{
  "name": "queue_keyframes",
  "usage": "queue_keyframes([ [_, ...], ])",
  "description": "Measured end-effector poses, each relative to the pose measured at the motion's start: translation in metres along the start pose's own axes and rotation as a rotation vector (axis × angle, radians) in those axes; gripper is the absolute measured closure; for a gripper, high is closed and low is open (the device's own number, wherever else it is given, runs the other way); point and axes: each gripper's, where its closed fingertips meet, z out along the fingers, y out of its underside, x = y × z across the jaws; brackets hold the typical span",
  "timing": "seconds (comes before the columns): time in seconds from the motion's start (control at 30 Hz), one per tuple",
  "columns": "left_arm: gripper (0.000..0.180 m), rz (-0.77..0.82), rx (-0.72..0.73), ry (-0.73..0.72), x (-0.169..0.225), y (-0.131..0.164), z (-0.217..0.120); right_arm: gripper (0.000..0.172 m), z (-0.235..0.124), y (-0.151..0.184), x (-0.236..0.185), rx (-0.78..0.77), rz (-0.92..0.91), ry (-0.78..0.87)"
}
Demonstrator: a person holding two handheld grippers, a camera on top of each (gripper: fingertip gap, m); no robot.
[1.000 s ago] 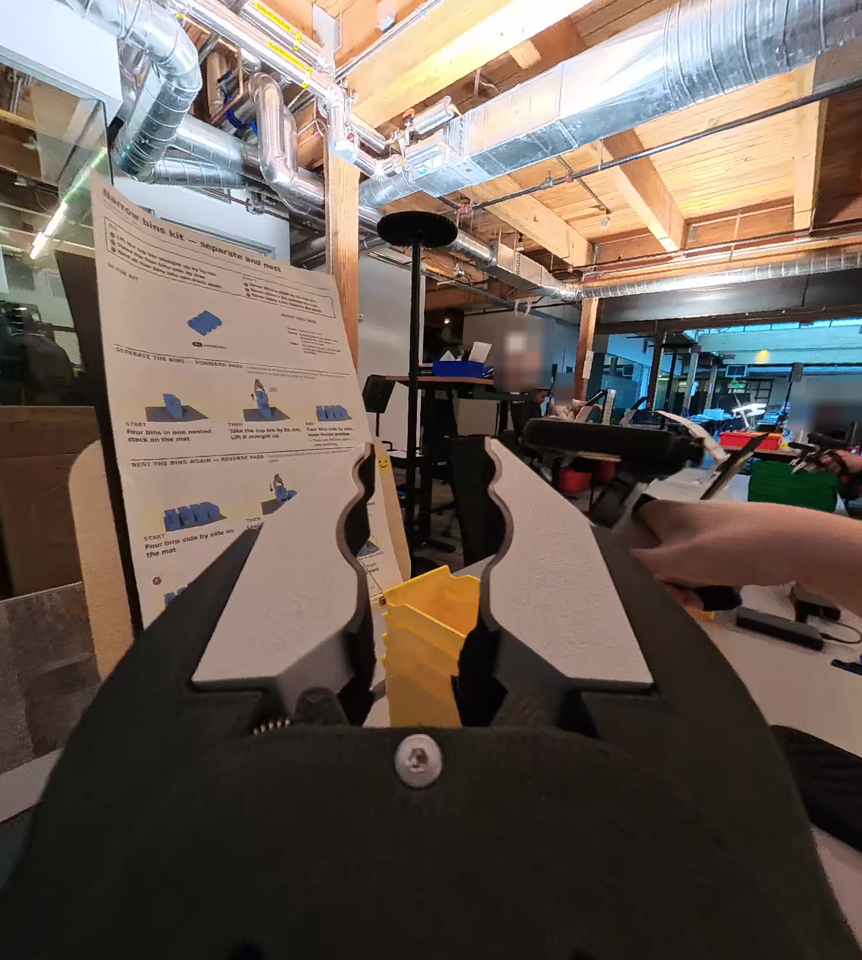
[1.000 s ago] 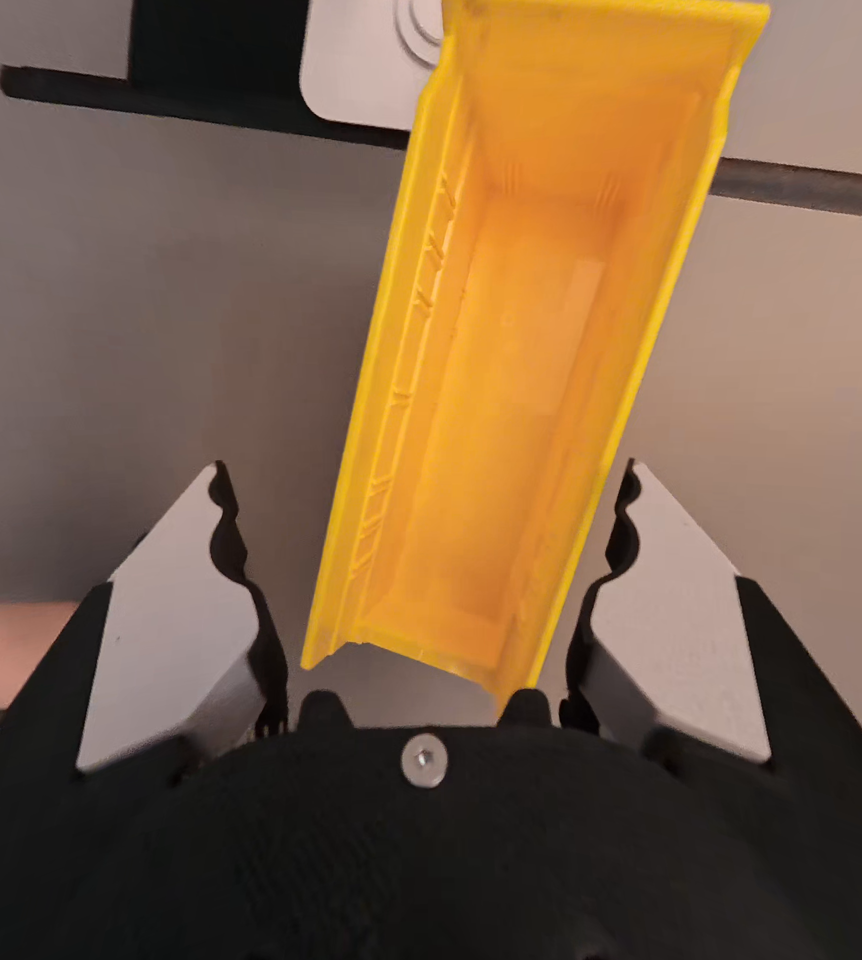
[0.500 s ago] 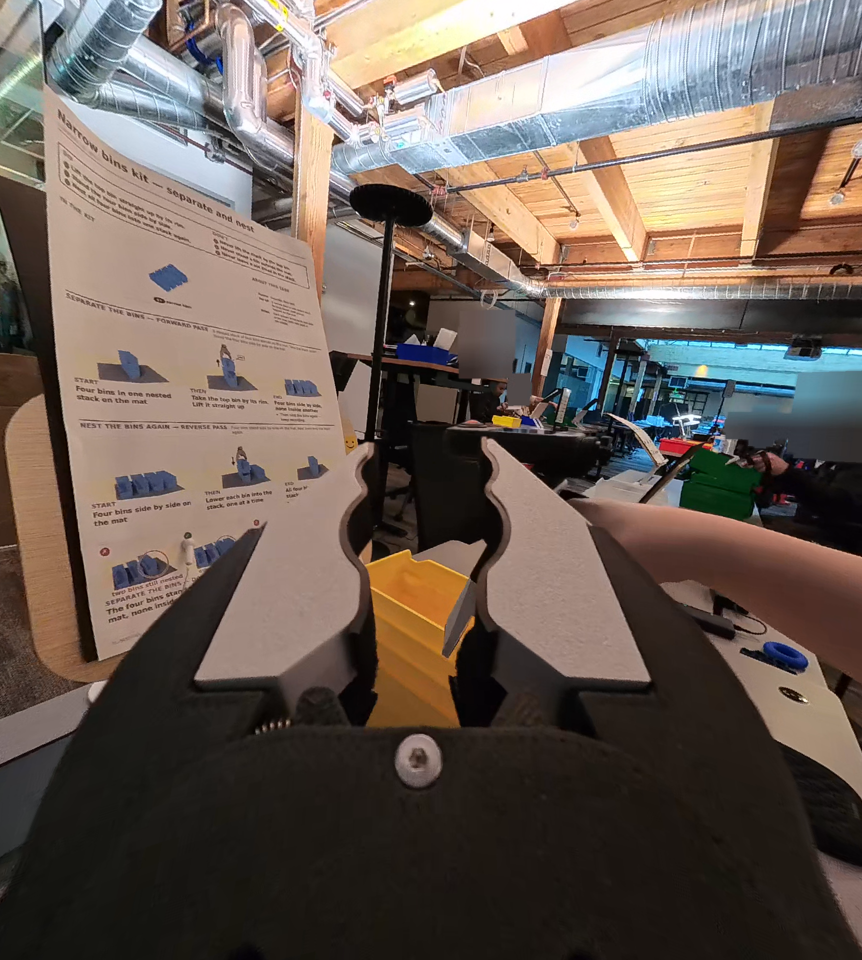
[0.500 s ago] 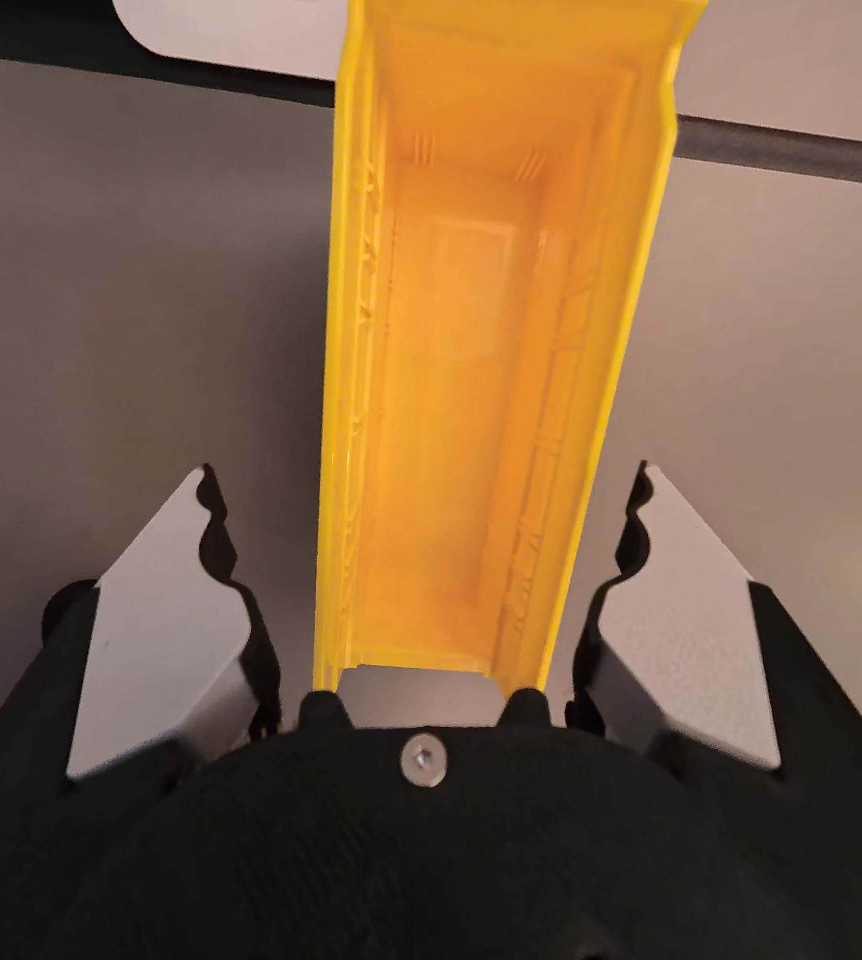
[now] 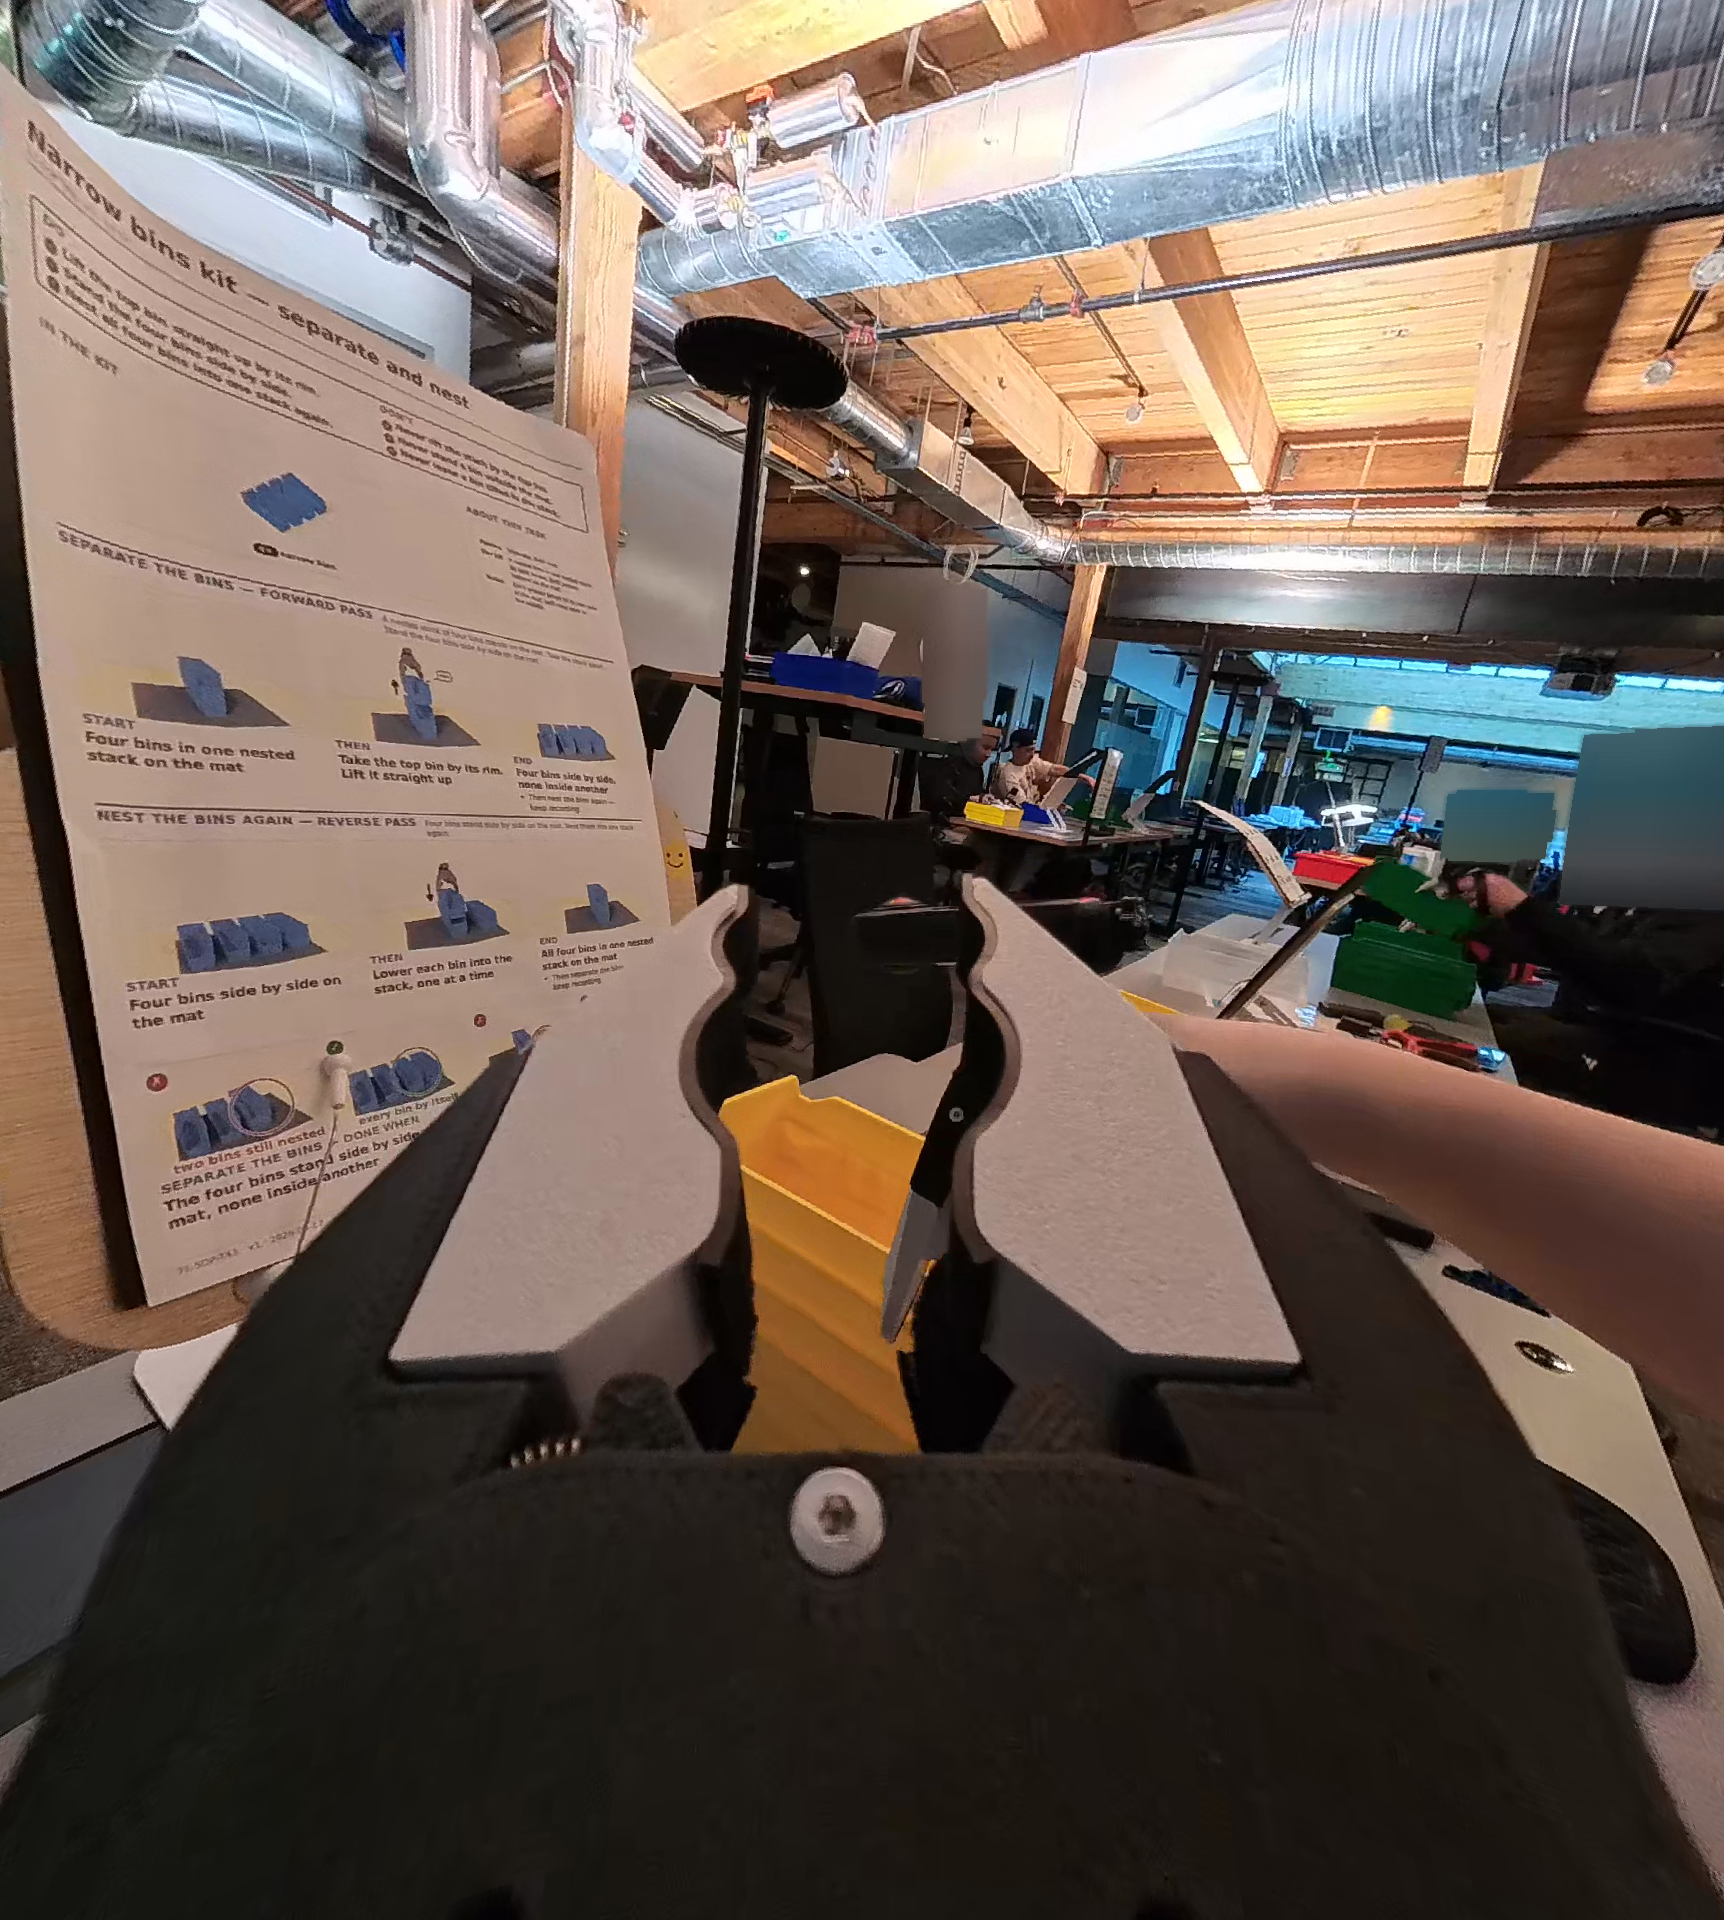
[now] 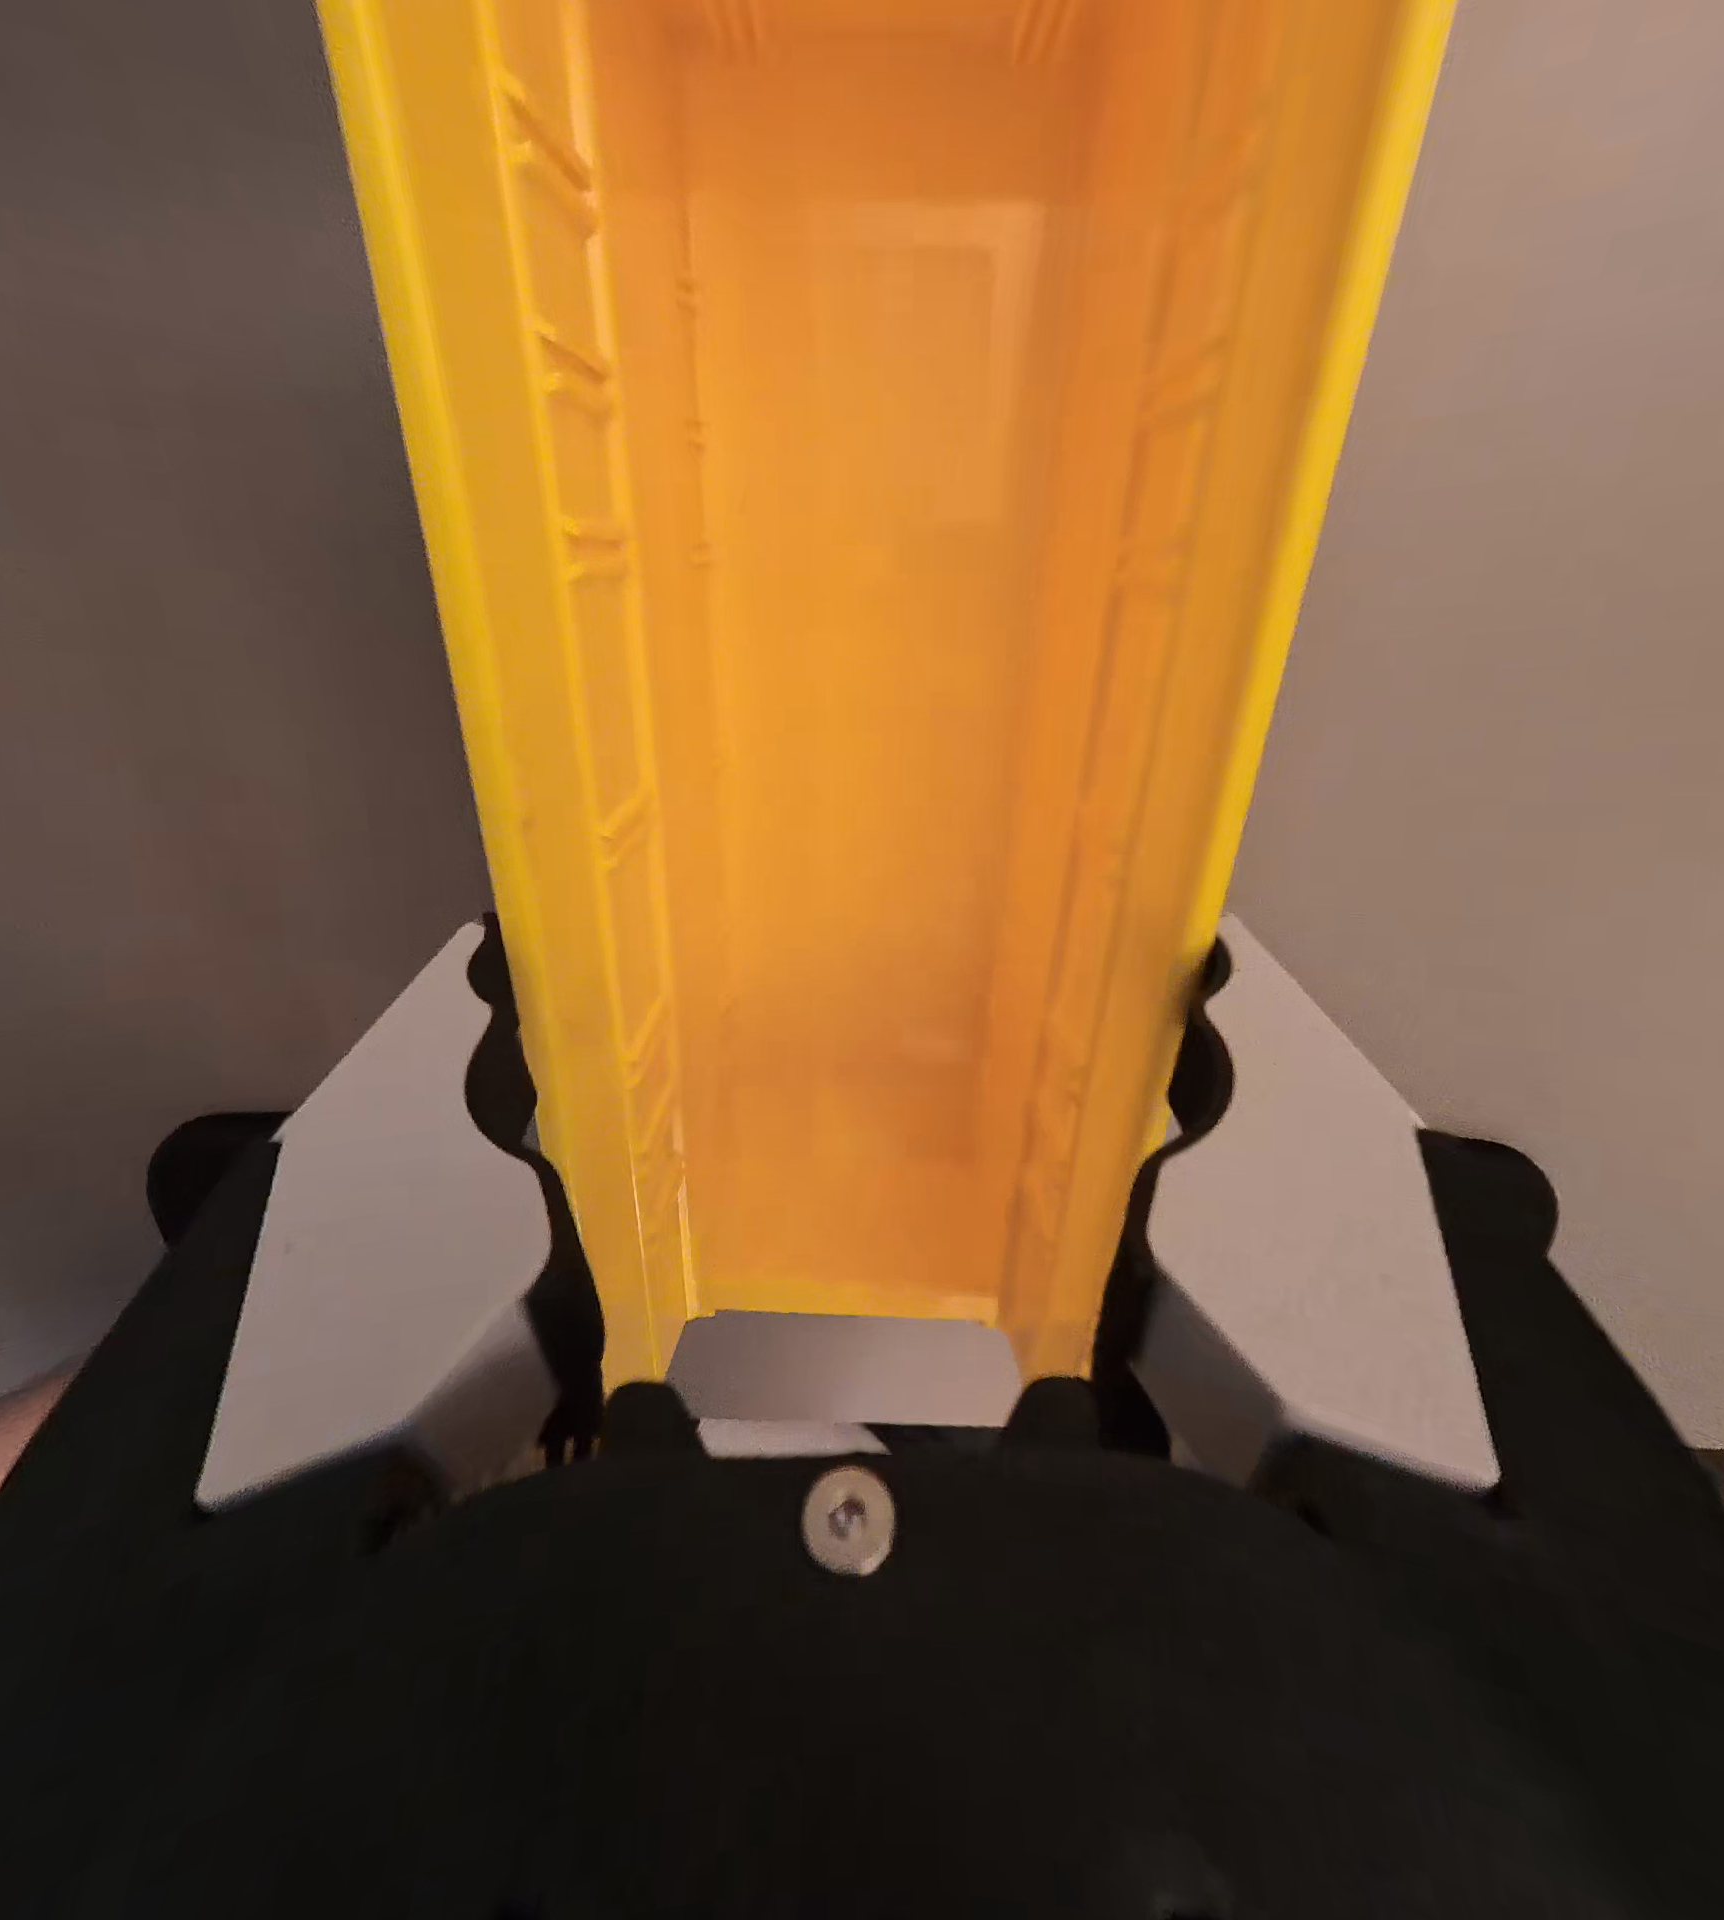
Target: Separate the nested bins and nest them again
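The right gripper (image 6: 842,1049) now has its grey fingers (image 6: 390,1174) closed in against both long walls of the narrow yellow plastic bin (image 6: 868,644), where half a second ago they stood clear of it. The bin lies open side up on the grey mat (image 6: 162,520), reaching away from the camera. The left gripper (image 5: 842,997) is clamped on the end of the yellow bin stack (image 5: 816,1226), steadying it. This looks like the grasp to lift the top bin out. A printed instruction sheet (image 5: 318,727) stands behind.
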Motion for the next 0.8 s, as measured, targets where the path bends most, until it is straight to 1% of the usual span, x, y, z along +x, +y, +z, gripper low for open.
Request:
queue_keyframes([
  [0.37,0.144,-0.014,-0.010,0.016,0.003,0.002,0.003,0.058,-0.003,0.000,-0.001,-0.013,-0.002,-0.006],
  [0.63,0.144,-0.027,-0.007,0.016,0.000,0.001,0.001,0.059,-0.005,0.001,-0.001,-0.030,0.002,-0.010],
  [0.8,0.144,-0.033,-0.007,0.018,0.000,0.001,0.000,0.059,-0.013,-0.002,-0.002,-0.015,0.005,-0.013],
])
